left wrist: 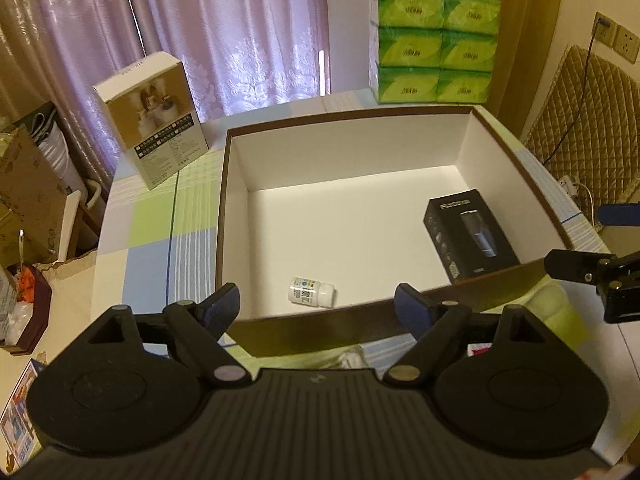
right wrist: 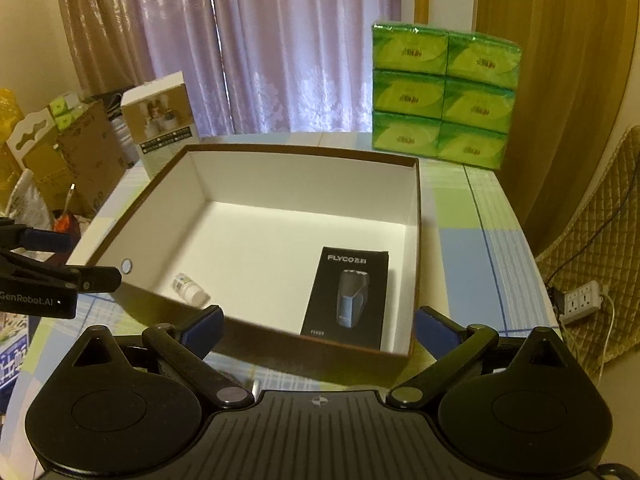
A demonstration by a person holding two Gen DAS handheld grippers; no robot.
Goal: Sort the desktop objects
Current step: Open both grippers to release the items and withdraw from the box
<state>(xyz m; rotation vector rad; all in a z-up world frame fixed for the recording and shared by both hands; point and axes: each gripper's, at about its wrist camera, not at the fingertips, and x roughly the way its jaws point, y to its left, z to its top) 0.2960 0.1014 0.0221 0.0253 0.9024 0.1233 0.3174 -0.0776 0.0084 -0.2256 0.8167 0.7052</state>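
Note:
A large brown box with a white inside [left wrist: 320, 148] [right wrist: 304, 184] lies open on the checked tablecloth. On its floor lie a small white pill bottle [left wrist: 311, 291] [right wrist: 189, 287] on its side and a black shaver carton [left wrist: 469, 234] [right wrist: 349, 294]. My left gripper [left wrist: 318, 308] hovers open just before the box's near wall, nothing between its blue pads. My right gripper [right wrist: 318, 326] is also open and empty, near the box's front right corner. Each gripper shows at the edge of the other's view, the right one [left wrist: 592, 272] and the left one [right wrist: 52, 276].
A white and tan product box [left wrist: 154, 118] [right wrist: 160, 126] stands at the back left of the table. A stack of green tissue packs [left wrist: 434, 44] [right wrist: 442, 94] stands at the back right. Cardboard boxes [left wrist: 28, 196] sit off the left edge; a power strip [right wrist: 580, 300] lies right.

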